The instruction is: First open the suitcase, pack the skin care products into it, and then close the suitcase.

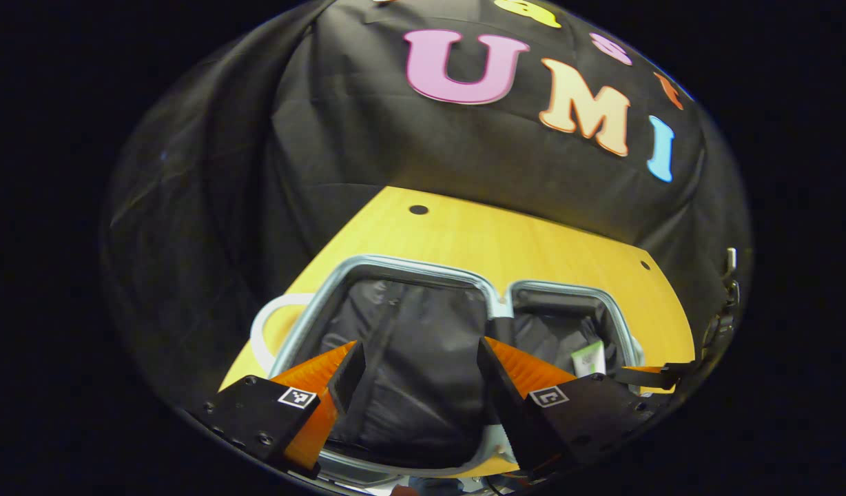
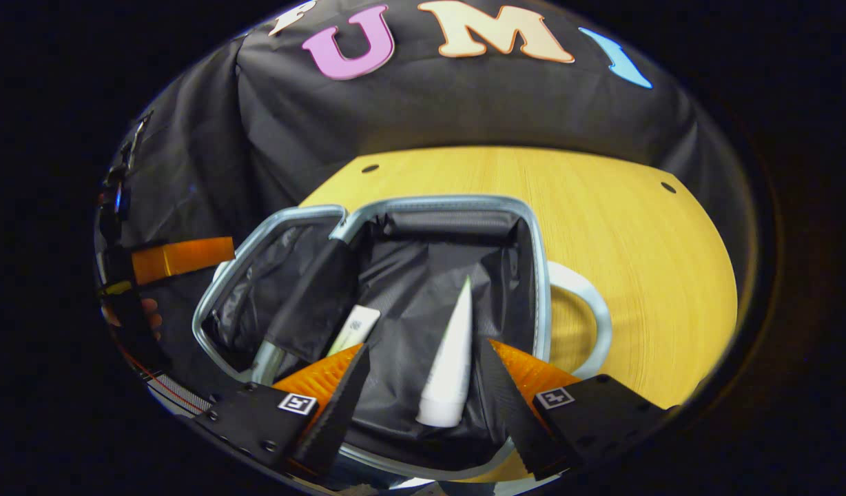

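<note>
On the yellow wooden worktop the silver-rimmed, black-lined suitcase lies open; a white tapered tube and a flat pale tube lie inside. Right gripper and left gripper: fingers wide, empty. Confirm products lie below the rim before closing, at 9 o'clock.

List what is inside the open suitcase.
In the suitcase, two tubes lie on the black lining: a white tube and a smaller tube. Folds of lining may hide more.
</note>
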Tool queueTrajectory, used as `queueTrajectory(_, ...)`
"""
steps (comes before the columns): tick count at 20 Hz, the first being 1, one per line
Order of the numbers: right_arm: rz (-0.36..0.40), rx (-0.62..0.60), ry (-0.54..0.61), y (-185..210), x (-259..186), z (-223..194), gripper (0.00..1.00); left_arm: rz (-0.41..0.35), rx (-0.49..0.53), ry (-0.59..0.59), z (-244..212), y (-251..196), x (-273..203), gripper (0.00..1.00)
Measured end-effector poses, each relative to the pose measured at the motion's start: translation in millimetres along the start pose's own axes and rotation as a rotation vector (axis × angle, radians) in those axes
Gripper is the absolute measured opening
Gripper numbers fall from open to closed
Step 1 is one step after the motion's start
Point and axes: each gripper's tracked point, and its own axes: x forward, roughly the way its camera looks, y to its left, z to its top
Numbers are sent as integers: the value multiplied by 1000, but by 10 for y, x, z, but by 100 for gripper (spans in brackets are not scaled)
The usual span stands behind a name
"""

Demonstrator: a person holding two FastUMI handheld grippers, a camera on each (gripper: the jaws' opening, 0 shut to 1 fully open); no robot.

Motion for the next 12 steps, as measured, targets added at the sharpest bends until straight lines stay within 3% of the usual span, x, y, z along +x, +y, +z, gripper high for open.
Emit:
queueTrajectory(1,6,-3,-46,28,-63,120,92,21,-4,-10,53,146,2,96)
queueTrajectory(3,13,1,-140,90,-199,375,98,66,-1,-32,150,455,7,95)
queueTrajectory(5,-3,-10,-227,67,-326,633,92,110,3,-40,209,758,32,95)
queueTrajectory(6,-14,-18,-265,50,-389,750,98,133,6,-42,247,913,42,95)
queueTrajectory(9,-75,-60,-346,-63,-536,980,98,189,-2,-38,298,1353,161,95)
queueTrajectory(12,-147,-92,-382,-235,-631,1079,98,176,-21,22,196,1584,359,95)
